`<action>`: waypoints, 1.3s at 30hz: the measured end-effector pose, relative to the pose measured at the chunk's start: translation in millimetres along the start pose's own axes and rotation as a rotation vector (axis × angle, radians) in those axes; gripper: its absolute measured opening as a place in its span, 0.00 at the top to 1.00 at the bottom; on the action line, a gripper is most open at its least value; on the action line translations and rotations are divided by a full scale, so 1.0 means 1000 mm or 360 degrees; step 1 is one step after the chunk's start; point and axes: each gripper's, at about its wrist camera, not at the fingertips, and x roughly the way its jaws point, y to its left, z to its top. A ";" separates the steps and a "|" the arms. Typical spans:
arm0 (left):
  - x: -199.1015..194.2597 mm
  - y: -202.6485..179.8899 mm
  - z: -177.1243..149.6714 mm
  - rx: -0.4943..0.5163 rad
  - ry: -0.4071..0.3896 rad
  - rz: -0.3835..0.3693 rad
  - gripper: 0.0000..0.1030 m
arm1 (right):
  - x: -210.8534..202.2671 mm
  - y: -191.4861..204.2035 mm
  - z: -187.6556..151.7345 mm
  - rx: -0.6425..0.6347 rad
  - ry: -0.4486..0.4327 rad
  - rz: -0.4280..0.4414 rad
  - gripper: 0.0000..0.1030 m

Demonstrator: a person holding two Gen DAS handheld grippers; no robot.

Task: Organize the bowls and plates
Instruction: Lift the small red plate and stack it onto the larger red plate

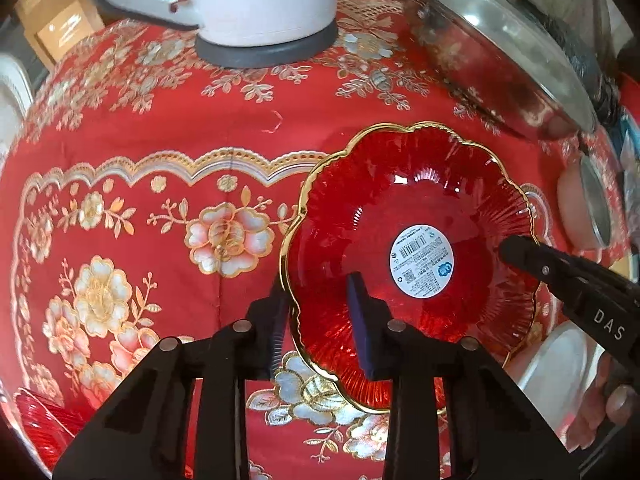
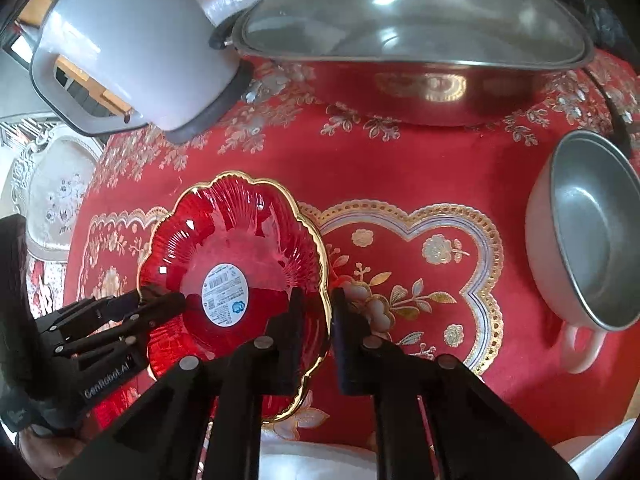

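One red bowl (image 2: 236, 280), one kettle (image 2: 128, 52), two pans (image 2: 420, 60).

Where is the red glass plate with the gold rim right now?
The red glass plate sits over the red floral tablecloth, its rim pinched between the left gripper and right gripper, in front of the steel wok.

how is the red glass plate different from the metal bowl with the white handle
The red glass plate is see-through, scalloped and gold-rimmed; the metal bowl is dull grey with a plain round rim. The plate is shallow, the bowl deep. Both tongs straddle the plate's rim; nothing touches the bowl. Both look empty.
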 end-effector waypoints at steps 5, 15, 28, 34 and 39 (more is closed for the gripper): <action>-0.012 0.006 -0.006 -0.0009 -0.0048 0.0007 0.72 | -0.009 0.008 -0.001 -0.0018 -0.0029 0.0017 0.93; -0.053 0.029 -0.031 -0.0031 -0.0097 0.0023 0.72 | -0.028 0.031 -0.015 -0.0016 -0.0076 0.0064 0.92; -0.095 0.069 -0.093 -0.0113 -0.0143 0.0076 0.73 | -0.050 0.086 -0.061 -0.0082 -0.0061 0.0144 0.93; -0.119 0.105 -0.127 -0.0197 -0.0162 0.0119 0.73 | -0.050 0.123 -0.082 -0.0147 -0.0045 0.0188 0.93; -0.140 0.143 -0.153 -0.0291 -0.0177 0.0187 0.73 | -0.043 0.164 -0.101 -0.0225 -0.0006 0.0251 0.92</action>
